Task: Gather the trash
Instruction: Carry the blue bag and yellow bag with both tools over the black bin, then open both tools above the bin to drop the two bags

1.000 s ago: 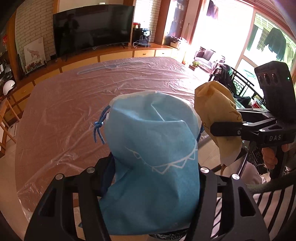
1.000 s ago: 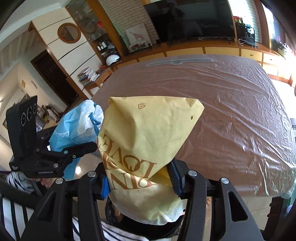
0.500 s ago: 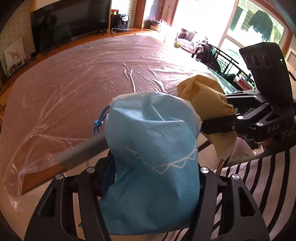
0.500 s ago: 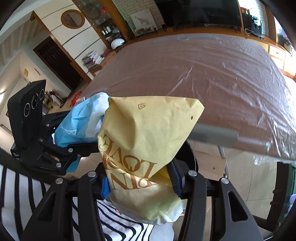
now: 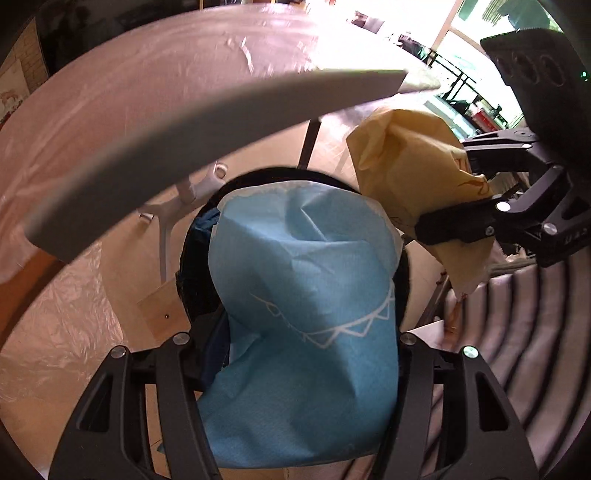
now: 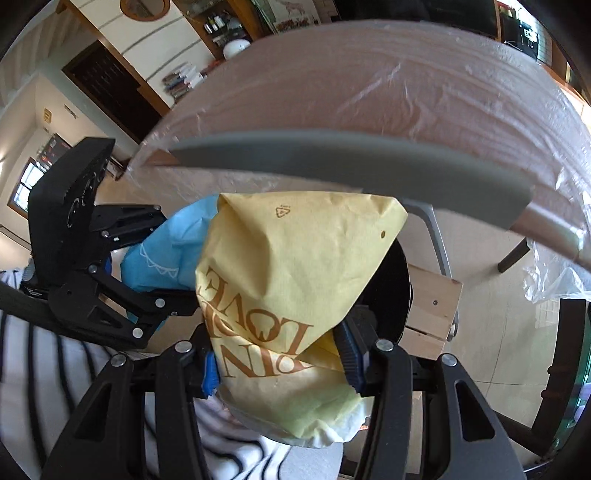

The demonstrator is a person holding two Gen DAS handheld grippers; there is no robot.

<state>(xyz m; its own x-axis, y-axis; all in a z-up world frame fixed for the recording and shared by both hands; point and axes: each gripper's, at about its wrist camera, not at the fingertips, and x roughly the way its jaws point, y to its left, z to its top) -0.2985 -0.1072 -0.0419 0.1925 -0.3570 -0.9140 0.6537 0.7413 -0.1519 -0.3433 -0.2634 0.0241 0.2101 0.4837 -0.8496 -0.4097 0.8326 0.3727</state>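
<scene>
Counted two grippers: left gripper (image 5: 303,339) and right gripper (image 6: 280,354), one bag clamped in each. Counted two bags: one blue bag (image 5: 306,295) with a white zigzag line, one yellow paper bag (image 6: 291,280) with brown lettering. Found one black bin (image 6: 395,291) under the bags, one table (image 6: 369,85) under clear plastic sheeting, one grey curved chair back (image 5: 184,122) across both views, and one pale wooden block (image 6: 432,302) on the floor by the bin. Saw one striped garment (image 5: 524,332) on the person. Spotted one framed animal picture (image 6: 291,11) far back; shelf items there too blurred for counting.
</scene>
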